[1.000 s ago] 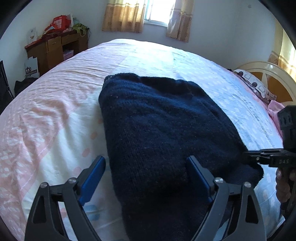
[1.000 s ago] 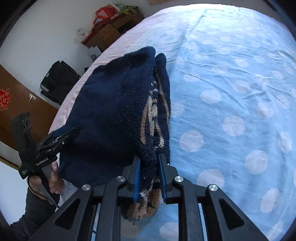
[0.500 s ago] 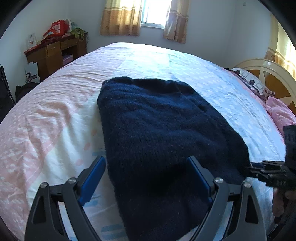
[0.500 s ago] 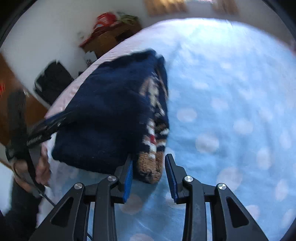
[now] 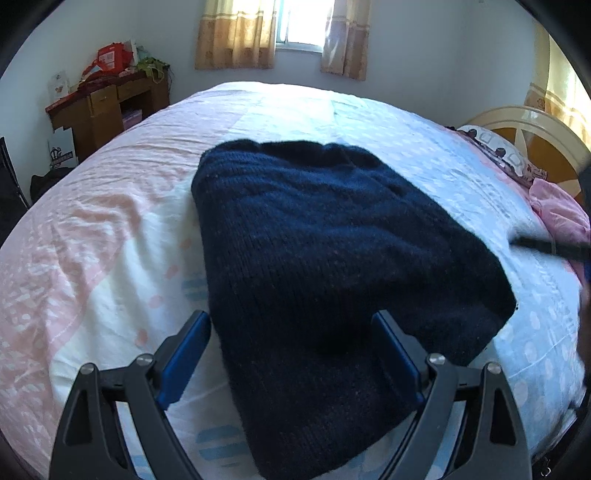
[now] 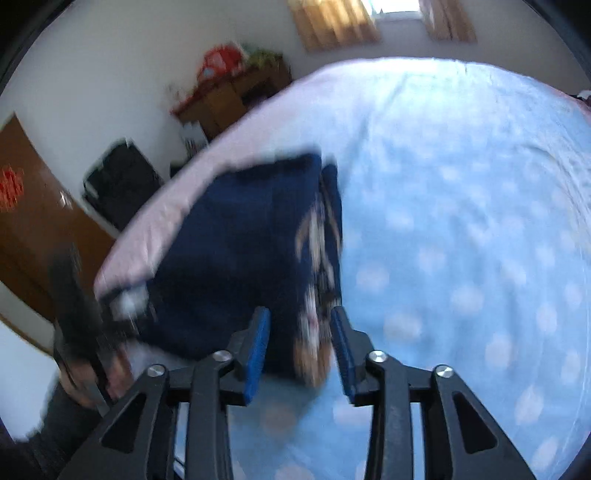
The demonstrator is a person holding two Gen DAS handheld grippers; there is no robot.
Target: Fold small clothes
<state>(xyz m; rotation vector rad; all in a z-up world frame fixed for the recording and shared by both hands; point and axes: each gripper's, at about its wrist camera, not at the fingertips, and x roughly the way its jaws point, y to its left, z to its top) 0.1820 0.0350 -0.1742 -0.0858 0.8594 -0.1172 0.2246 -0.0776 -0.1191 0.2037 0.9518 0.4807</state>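
navy knit, a small sweater (image 5: 332,266) lies folded into a thick rectangle on the bed (image 5: 110,229), over the seam where the pink half of the sheet meets the blue dotted half, nearer the bed's front edge than the far one. the left gripper (image 5: 291,354) hangs over the sweater's near end with its blue-padded fingers spread wide, holding nothing. the right gripper (image 6: 301,347) sits at the sweater's right front corner, fingers parted around the striped brown-and-white edge there, not pinching it; that view is blurred, so whether a pad brushes the wool i cannot tell. a wooden desk (image 5: 110,107) piled with clutter stands by the far wall, under tan curtains (image 5: 236,33), and a pink pillow (image 5: 561,214) lies at the headboard end.
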